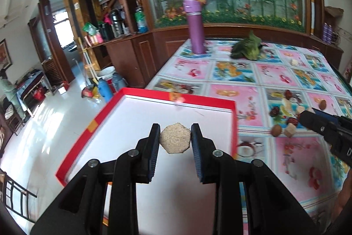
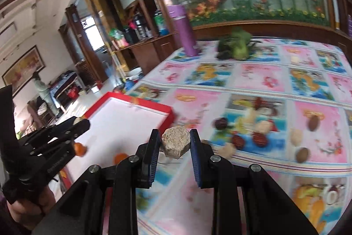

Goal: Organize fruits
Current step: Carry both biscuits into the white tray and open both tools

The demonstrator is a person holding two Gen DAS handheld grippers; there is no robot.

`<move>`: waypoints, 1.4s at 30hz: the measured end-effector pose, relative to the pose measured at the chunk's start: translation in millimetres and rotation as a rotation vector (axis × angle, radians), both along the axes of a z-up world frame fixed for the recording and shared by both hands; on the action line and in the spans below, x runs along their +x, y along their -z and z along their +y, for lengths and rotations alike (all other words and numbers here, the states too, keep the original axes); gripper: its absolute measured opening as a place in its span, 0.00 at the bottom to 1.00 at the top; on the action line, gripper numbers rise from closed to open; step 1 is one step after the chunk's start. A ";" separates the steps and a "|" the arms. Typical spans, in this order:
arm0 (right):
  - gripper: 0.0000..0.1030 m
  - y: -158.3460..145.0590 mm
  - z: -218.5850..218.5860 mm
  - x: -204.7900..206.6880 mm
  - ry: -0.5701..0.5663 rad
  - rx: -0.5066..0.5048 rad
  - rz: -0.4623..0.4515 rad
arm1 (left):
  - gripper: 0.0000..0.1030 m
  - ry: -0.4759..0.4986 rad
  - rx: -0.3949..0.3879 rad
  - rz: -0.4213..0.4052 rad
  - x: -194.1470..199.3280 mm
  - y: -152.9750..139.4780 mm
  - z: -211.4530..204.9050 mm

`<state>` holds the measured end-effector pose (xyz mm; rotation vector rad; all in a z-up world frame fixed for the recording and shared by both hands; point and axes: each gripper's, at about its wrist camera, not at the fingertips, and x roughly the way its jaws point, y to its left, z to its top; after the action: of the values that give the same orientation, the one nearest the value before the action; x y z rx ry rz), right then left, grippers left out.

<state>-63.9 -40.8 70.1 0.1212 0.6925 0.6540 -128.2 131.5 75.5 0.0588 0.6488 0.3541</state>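
Observation:
My left gripper is shut on a beige hexagonal piece, held over the white floor of a red-rimmed tray. My right gripper is shut on a similar beige hexagonal chunk, above the patterned tablecloth just right of the tray. Two orange pieces lie inside the tray. Several dark red dates, brown nuts and beige cubes lie loose on the cloth to the right. Each gripper shows in the other's view: the right gripper, the left gripper.
A tall purple flask and a bunch of leafy greens stand at the table's far side. The tray sits at the table's left edge, with white floor below. A hand holds the left gripper's handle.

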 end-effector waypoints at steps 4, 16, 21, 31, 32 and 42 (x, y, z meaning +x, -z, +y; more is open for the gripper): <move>0.25 0.6 42.3 -3.4 -0.064 0.023 0.013 | 0.30 -0.053 0.004 -0.015 -4.7 1.3 22.5; 0.25 26.3 108.7 -21.3 -0.213 0.016 0.090 | 0.30 -0.185 0.005 0.011 -12.1 16.7 76.0; 0.25 33.7 115.3 -26.7 -0.239 -0.022 0.094 | 0.30 -0.214 0.006 0.027 -14.6 22.1 88.3; 0.25 41.0 123.9 -35.3 -0.274 -0.072 0.123 | 0.30 -0.242 0.018 0.077 -11.5 36.0 96.8; 0.25 42.7 124.2 -34.9 -0.273 -0.076 0.133 | 0.30 -0.244 0.018 0.083 -11.3 37.5 97.3; 0.26 47.6 129.6 -35.0 -0.288 -0.115 0.164 | 0.30 -0.254 0.019 0.111 -7.5 42.0 98.5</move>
<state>-98.9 88.7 22.5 -0.0330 0.9141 0.8848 -135.6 230.0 33.5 0.0143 0.7652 0.6050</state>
